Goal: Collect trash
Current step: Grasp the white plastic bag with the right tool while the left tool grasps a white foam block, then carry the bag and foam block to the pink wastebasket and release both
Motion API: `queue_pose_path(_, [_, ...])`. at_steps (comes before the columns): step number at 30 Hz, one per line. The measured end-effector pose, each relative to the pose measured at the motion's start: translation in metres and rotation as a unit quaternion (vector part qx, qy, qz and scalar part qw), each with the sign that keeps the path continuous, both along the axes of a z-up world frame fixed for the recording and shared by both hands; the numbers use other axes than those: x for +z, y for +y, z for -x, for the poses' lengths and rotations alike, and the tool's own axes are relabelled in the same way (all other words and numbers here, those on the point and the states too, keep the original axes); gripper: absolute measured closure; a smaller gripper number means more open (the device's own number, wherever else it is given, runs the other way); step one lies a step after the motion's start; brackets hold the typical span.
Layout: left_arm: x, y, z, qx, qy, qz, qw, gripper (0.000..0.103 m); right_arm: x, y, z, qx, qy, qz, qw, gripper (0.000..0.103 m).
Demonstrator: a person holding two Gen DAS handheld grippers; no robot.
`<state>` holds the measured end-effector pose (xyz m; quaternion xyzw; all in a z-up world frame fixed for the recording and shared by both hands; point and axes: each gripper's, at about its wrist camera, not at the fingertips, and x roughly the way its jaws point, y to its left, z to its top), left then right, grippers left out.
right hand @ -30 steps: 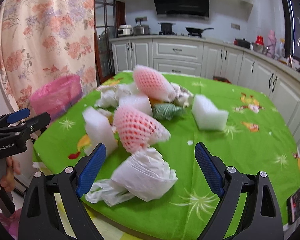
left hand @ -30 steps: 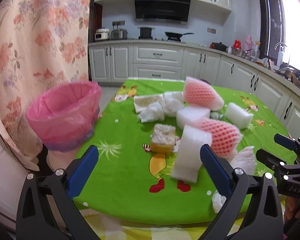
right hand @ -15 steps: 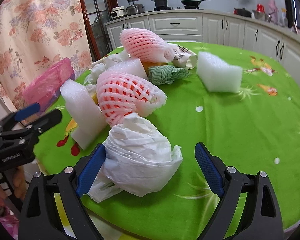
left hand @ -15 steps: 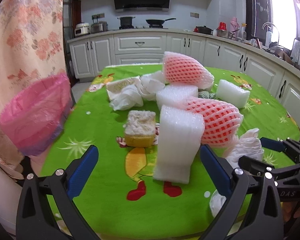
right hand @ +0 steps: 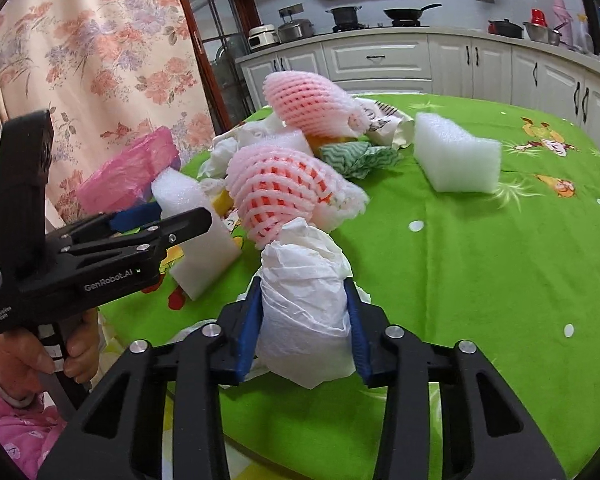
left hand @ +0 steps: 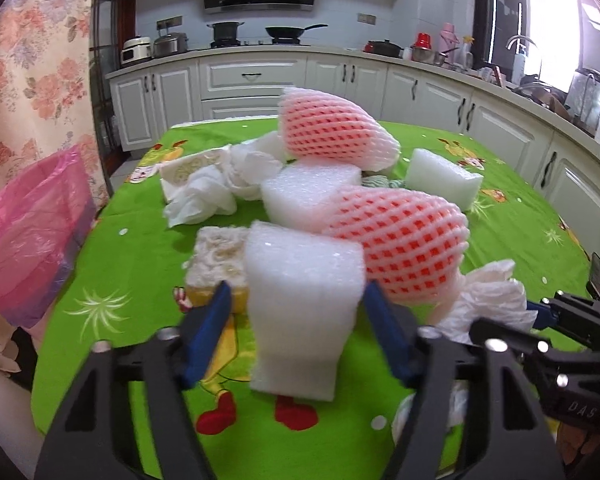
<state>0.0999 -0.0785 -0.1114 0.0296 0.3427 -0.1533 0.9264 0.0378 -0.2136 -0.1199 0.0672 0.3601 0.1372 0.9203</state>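
Trash still covers the near half of the green tablecloth (left hand: 500, 216): a white foam block (left hand: 300, 304) stands by the near edge between the fingers of the left gripper (left hand: 298, 308), whose jaws have just been narrowing and now look to be touching its sides. Just right of it, the right gripper (right hand: 304, 300) has just closed on a crumpled white bag (right hand: 304, 304). Nothing visibly sits yet in the pink-lined bin (left hand: 28, 236) off the table's left edge, so collecting has barely begun.
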Motion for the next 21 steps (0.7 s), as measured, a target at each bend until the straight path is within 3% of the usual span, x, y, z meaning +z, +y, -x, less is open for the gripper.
queue_pose_path(10, [0.024,0.008,0.027,-0.009,-0.053,-0.004,0.9985,0.054,0.019,0.004,0.006,0.003,-0.027,0.011,1.000,0.068])
queue_pose_path(21, [0.064,0.056,0.062,0.038,-0.106,-0.002,0.9936,0.054,0.059,0.039,0.017,0.032,-0.081,0.037,0.995,0.068])
